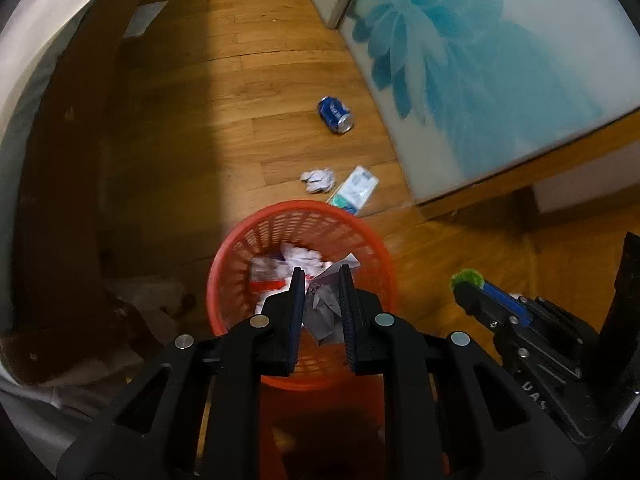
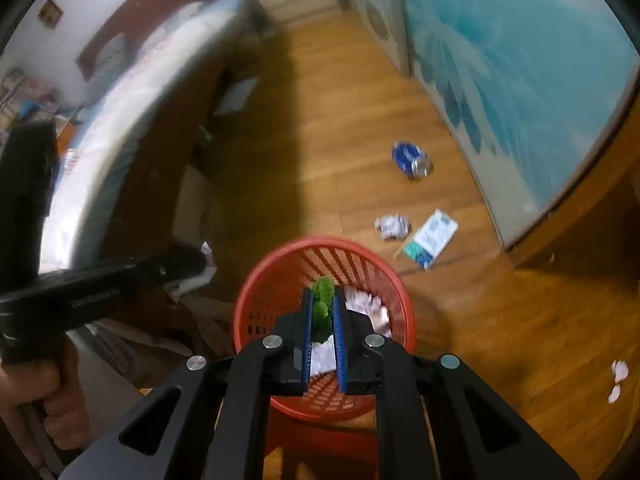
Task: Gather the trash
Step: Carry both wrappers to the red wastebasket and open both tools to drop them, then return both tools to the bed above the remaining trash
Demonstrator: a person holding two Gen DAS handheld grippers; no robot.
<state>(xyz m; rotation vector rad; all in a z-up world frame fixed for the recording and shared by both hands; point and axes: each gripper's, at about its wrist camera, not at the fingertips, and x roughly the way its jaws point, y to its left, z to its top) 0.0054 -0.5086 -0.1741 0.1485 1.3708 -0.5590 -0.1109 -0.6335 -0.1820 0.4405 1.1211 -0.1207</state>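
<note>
A red mesh basket stands on the wooden floor with crumpled paper inside. My left gripper is shut on a crumpled paper wad and holds it over the basket. My right gripper is shut on a green fuzzy ball over the basket; it also shows in the left wrist view. On the floor beyond the basket lie a blue can, a paper ball and a flat tissue packet.
A bed with a dark wooden frame runs along the left. A wardrobe with a blue flower door stands on the right. Small white scraps lie on the floor at the right.
</note>
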